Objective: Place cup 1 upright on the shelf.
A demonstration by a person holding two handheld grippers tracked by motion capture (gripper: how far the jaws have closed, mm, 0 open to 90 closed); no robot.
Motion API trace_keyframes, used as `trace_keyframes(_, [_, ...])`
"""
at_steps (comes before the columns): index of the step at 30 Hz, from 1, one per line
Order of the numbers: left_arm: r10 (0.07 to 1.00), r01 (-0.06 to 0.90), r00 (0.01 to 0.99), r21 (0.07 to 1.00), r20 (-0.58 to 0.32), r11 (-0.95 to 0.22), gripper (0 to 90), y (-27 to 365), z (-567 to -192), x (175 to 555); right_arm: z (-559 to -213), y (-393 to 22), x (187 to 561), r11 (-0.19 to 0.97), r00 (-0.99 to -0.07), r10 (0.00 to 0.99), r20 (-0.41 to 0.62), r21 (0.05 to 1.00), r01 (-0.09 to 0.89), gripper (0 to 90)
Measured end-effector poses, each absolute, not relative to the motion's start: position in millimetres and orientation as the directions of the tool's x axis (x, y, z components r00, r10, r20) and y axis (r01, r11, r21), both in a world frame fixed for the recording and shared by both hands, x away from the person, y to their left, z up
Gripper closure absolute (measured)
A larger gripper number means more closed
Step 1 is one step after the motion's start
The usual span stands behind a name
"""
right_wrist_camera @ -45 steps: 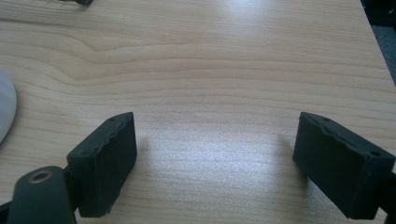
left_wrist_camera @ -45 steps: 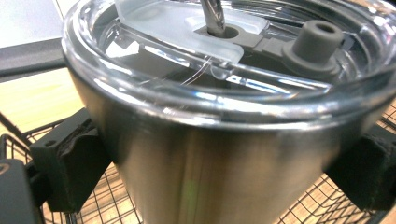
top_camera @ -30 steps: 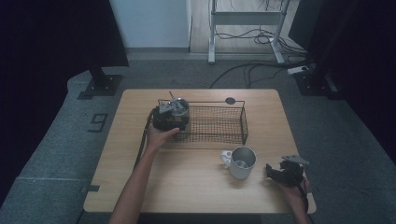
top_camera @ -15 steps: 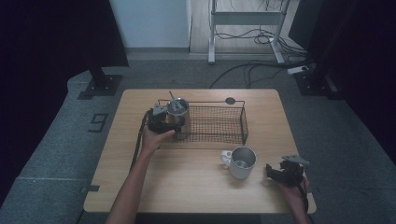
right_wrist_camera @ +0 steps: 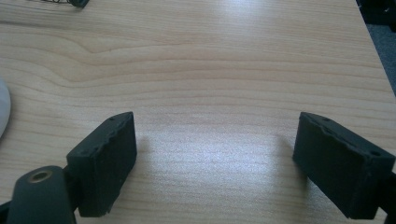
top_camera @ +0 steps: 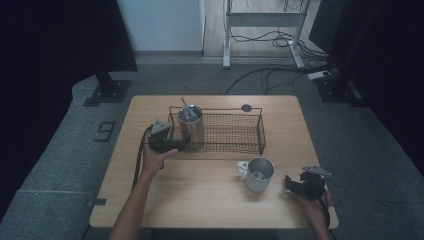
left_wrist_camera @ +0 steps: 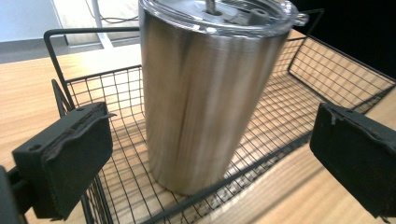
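— One step looks finished: the steel tumbler (left_wrist_camera: 205,98) stands upright at the left end of the wire basket (left_wrist_camera: 327,60). The left fingers (left_wrist_camera: 65,158) have just been opening and are spread wide on either side of it, not touching.

— And next?

— Probably the mug (top_camera: 260,174) on the bench (right_wrist_camera: 210,56). The right fingers (right_wrist_camera: 105,158) rest near it, spread with nothing between them, and would need lining up on its rim or handle.

— The tumbler itself?

— Brushed metal, with a clear lid and a straw through it.
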State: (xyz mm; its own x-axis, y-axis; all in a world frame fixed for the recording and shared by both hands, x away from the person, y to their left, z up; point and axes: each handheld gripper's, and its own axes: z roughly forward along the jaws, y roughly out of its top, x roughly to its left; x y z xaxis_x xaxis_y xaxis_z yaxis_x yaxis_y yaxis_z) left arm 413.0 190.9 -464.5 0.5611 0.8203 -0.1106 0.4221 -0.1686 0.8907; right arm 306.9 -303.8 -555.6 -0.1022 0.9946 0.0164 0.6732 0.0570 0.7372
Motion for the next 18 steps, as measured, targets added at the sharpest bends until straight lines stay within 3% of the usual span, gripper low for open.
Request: trace_keyframes(18, [0.782,0.455,0.608,0.868,-0.138,-0.200,0.0,200.9,-476.2,348.4,-555.6,-303.9,306.9,0.058,-0.103,0.995,0.016,0.737,0.673,13.2])
